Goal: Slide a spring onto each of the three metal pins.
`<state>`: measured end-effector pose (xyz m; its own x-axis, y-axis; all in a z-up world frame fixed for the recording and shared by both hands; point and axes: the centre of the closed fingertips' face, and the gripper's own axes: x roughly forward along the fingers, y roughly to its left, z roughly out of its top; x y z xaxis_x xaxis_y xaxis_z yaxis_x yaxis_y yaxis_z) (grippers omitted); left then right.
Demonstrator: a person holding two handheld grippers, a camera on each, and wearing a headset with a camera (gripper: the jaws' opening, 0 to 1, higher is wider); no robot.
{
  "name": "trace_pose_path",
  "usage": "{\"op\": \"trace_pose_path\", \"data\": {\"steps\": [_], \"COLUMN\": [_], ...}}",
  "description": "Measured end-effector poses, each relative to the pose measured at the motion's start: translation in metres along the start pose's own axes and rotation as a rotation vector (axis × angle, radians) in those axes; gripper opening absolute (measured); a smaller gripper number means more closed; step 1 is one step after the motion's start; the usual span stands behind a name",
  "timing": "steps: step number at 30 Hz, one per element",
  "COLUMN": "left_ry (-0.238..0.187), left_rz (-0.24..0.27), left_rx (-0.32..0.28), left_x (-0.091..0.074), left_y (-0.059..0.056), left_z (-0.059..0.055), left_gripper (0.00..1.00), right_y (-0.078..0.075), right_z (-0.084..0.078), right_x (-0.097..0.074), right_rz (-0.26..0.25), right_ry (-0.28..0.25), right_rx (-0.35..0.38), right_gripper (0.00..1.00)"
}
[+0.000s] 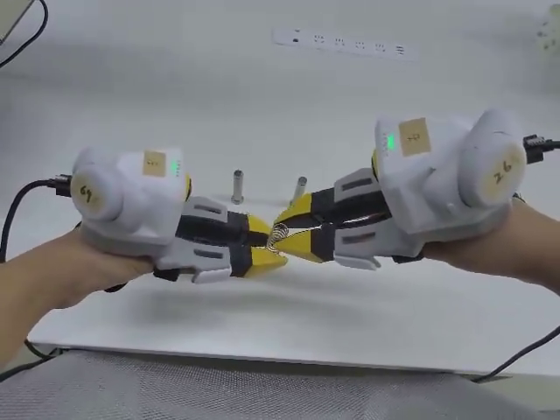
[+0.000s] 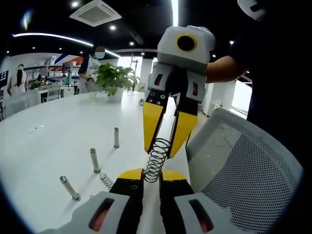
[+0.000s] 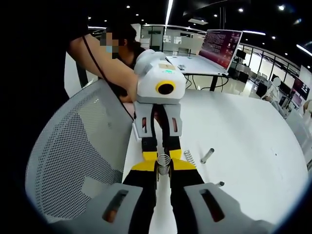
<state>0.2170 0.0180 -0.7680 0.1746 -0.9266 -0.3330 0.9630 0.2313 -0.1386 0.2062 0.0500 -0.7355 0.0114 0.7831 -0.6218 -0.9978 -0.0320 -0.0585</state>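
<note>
Spring (image 2: 157, 161) is held in the air above the desk's near edge, stretched between both tools. The left tongs (image 2: 152, 174) pinch one end and the right tongs (image 3: 164, 166) pinch the other, tip to tip. A loose spring (image 2: 106, 180) lies on the white desk (image 2: 58, 131), close beside the three metal pins (image 2: 94, 161).
</note>
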Motion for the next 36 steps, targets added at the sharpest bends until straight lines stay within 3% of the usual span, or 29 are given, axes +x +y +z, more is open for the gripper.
{"op": "trace_pose_path", "data": {"steps": [9,19,24,36], "left_ry": [-0.011,0.005,0.014,0.02], "left_rz": [0.013,0.028,0.065,0.126], "left_rx": [-0.026,-0.041,-0.048,-0.049], "left_x": [0.0,-0.005,-0.011,-0.028], "left_y": [0.002,0.004,0.009,0.022], "left_z": [0.002,-0.004,-0.009,-0.013], "left_gripper": [0.08,0.13,0.2,0.26], "right_y": [-0.003,-0.007,-0.01,-0.014], "right_z": [0.0,0.001,0.0,-0.002], "right_x": [0.0,-0.002,-0.004,-0.007], "right_rz": [-0.009,-0.025,-0.034,-0.052], "right_ry": [0.006,0.003,0.006,0.004], "right_rx": [-0.008,-0.007,-0.008,0.0], "right_gripper": [0.07,0.07,0.07,0.07]}}
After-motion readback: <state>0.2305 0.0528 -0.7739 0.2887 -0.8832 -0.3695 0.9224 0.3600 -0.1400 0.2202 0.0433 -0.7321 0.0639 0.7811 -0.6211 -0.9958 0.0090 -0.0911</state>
